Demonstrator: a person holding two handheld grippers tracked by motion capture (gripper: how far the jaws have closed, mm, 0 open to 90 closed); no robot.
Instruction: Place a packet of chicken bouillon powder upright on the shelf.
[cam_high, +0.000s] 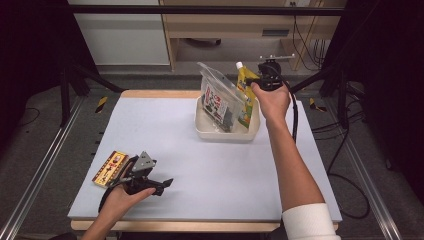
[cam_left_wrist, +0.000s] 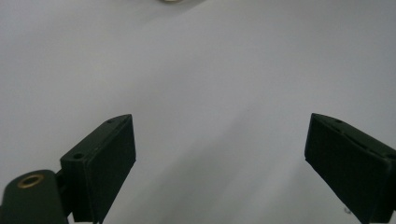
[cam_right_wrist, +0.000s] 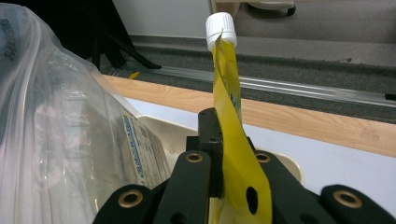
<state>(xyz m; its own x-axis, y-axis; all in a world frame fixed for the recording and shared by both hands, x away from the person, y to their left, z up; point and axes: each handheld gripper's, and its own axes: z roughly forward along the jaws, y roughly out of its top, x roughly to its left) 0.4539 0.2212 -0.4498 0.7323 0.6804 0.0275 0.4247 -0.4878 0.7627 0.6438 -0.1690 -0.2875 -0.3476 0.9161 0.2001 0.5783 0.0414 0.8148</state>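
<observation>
The tub (cam_high: 205, 131) holds a clear bag (cam_high: 218, 100) and a yellow pouch (cam_high: 244, 95), which the right gripper (cam_high: 256, 81) pinches. The left gripper (cam_high: 167, 182) gapes wide.

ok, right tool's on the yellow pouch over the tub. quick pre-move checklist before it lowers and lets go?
1. Grip on the yellow pouch: ok, the right tool is shut on its edge, white cap up.
2. Pouch over the white tub: ok, its lower end sits inside at the right.
3. Room in the tub: cannot tell, the clear bag stands in the left part and leans close to the pouch.
4. Left tool out of the way: ok, open, low over the bare mat near the front left.
5. Flat snack packet: ok, lying at the mat's left edge, far from the tub.
</observation>
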